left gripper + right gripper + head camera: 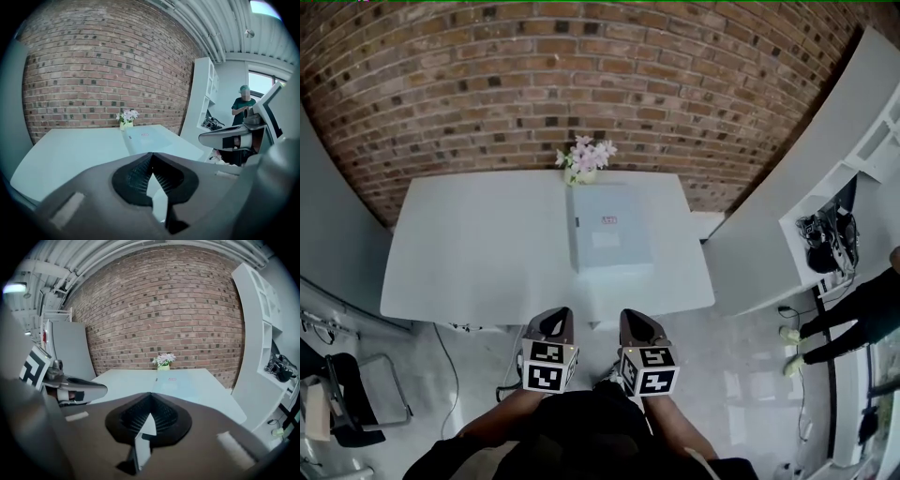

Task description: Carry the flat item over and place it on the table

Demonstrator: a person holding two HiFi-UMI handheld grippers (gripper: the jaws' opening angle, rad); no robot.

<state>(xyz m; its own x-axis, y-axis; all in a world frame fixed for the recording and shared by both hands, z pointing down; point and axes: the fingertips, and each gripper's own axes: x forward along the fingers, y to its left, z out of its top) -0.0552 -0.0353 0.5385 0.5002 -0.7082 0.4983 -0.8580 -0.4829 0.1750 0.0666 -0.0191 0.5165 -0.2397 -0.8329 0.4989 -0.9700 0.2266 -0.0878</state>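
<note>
Back: brick wall [581, 75]. In front of it a white surface [478, 253], w/ pale flat item [607, 230] lying flat on its mid-right part. L claw [553, 317] & R claw [635, 317] both fully shut, empty, side by side at surface's near edge. Small flower vase [584, 161] just beyond item's far end.

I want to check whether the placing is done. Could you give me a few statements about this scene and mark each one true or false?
1. The flat item lies on the table. True.
2. The left gripper is shut on the flat item. False: its jaws are together with nothing between them.
3. The flower vase stands at the table's far edge, by the brick wall. True.
4. The right gripper has its jaws wide apart. False: they are together and empty.
5. The flat item lies on the table's left half. False: it lies right of the middle, just in front of the flower vase.
</note>
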